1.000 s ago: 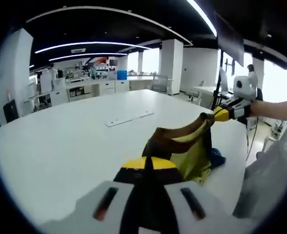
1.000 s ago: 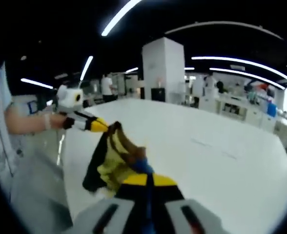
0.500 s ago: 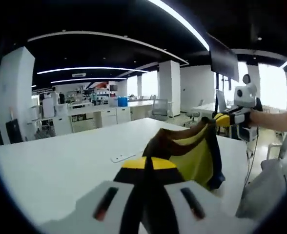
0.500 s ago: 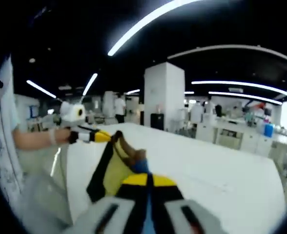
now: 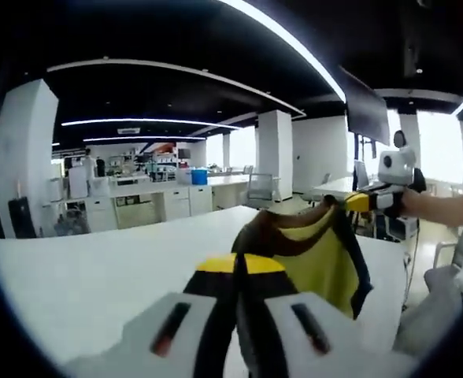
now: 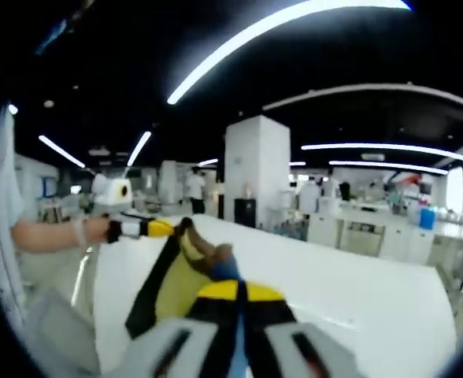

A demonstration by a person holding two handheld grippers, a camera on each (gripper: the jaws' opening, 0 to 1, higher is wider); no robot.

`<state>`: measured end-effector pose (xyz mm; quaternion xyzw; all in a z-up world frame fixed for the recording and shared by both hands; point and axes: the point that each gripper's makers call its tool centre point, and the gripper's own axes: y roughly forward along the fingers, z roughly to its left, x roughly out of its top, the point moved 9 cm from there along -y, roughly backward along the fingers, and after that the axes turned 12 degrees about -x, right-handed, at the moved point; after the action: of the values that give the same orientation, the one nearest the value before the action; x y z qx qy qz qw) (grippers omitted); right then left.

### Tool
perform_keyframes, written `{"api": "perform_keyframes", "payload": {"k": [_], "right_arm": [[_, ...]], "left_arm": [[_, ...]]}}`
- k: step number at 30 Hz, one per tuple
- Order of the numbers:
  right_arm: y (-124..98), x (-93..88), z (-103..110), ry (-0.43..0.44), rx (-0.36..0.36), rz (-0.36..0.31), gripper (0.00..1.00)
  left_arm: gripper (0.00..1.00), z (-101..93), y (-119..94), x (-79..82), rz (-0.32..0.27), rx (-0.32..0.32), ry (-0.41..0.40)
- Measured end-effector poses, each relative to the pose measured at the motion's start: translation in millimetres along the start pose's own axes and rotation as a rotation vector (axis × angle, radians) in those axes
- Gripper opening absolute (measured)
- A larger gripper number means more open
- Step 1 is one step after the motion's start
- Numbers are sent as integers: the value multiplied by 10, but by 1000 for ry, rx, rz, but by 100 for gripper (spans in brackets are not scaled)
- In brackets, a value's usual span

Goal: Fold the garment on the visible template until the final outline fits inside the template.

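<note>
Left tool (image 5: 238, 272) clamped on one top corner of the yellow garment with dark trim (image 5: 318, 256); right tool (image 6: 239, 293) clamped on the other. Garment hangs between them above the white tabletop (image 5: 82, 276). Soft, light, limp; judged best held at corners. Top edge spans tool to tool; long axis hangs downward.

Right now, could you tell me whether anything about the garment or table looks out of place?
Nothing looks damaged. The garment hangs above the white table, stretched between the left gripper and right gripper.
</note>
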<state>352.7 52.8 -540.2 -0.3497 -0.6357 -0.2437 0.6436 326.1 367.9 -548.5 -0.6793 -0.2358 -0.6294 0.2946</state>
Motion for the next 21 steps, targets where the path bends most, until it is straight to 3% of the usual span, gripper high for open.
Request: {"api": "perform_keyframes", "payload": {"k": [6,9,10,14,17,21], "right_arm": [[388,-254,-263,2,-17,86,0],[589,-462,-396,113,-11,154,0],[661,-522,-441,101,-9,164,0],[963,-785,-566,91,-9,237,0],[1207,-1003,-691,142,-27,294,0],[1471,-1221,-821,130,-37,346,0]], "left_arm": [[0,394,300,-264,66,-3,-28],[0,548,440,-430,89,-3,-65],[0,617,499,-523,128,5,-77],[0,801,697,-771,194,3,-81],[0,945,838,-978,225,6,-114],[0,1131,1014,-1238,268,14,-142]]}}
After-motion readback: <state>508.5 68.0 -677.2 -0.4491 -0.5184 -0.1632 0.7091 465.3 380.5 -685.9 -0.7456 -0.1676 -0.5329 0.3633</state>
